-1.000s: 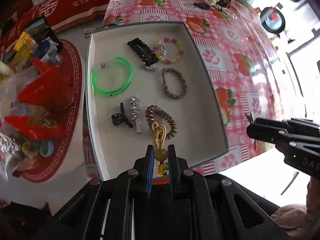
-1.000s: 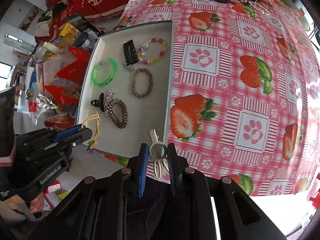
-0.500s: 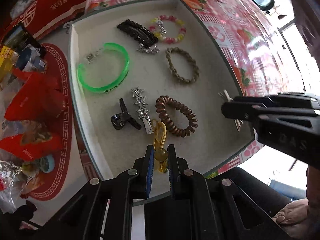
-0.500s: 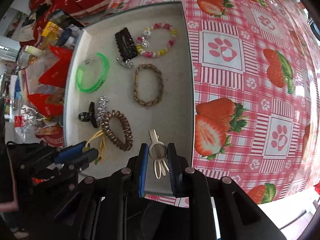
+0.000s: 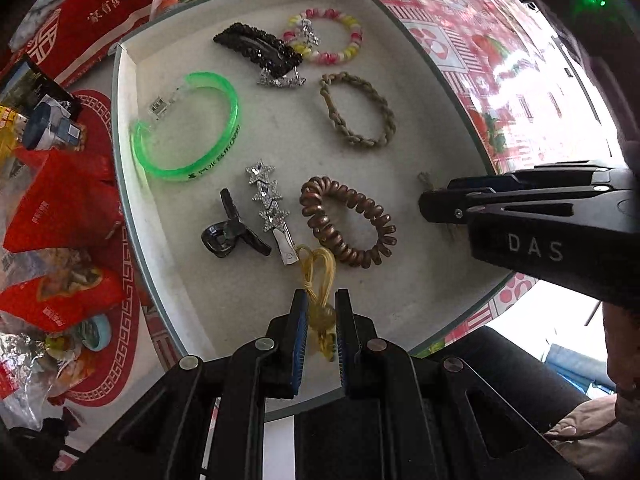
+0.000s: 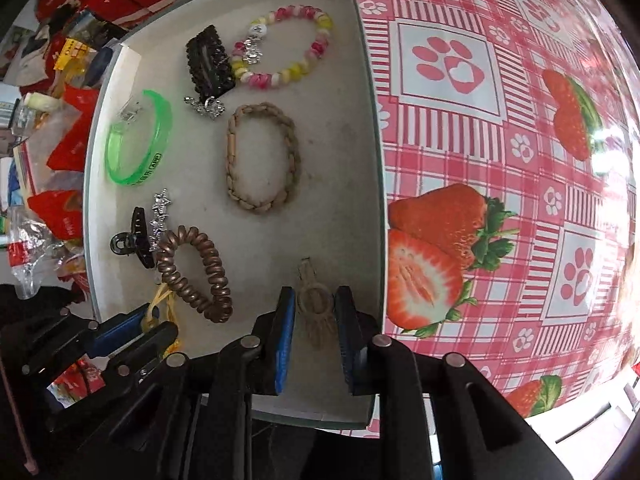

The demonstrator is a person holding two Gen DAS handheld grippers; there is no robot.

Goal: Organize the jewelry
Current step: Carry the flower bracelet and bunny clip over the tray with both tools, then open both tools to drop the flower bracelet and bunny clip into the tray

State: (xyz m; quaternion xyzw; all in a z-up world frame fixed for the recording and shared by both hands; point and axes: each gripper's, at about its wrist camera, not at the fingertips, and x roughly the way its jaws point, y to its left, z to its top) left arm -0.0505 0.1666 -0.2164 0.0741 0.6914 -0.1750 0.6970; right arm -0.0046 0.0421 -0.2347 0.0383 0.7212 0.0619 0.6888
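Over the grey tray (image 5: 132,184) on the strawberry-print surface (image 6: 500,128), I have both tools pointing straight down. My left tool (image 5: 321,312) is clamped on the yellow hair tie (image 5: 318,276): its amber bead sits pinched between the blue pads, and the cord loop reaches forward to the tray floor, just beside the brown spiral hair tie (image 5: 348,222) and the tip of the star hair clip (image 5: 269,204). My right tool (image 6: 316,308) is low over the tray's near right corner, close to the tray wall, with the beige hair clip (image 6: 315,304) between its pads; its jaws are opening, and I see a sliver of gap on each side of the clip, so the pads no longer seem to press on it. The clip looks to lie on the tray floor, though I cannot tell that for certain. From the left camera the right tool's black body crosses in from the right, and only the clip's end pokes out past it. Already laid out in the tray are the green bangle (image 5: 188,128), the black sequin clip (image 5: 256,50), the pink and yellow bead bracelet (image 5: 328,36), the braided tan band (image 5: 356,110) and the small black claw clip (image 5: 230,232), each lying apart from the others except the sequin clip, which touches the bead bracelet's charm. Red packets (image 5: 60,204) and other clutter sit beyond the tray's left edge.
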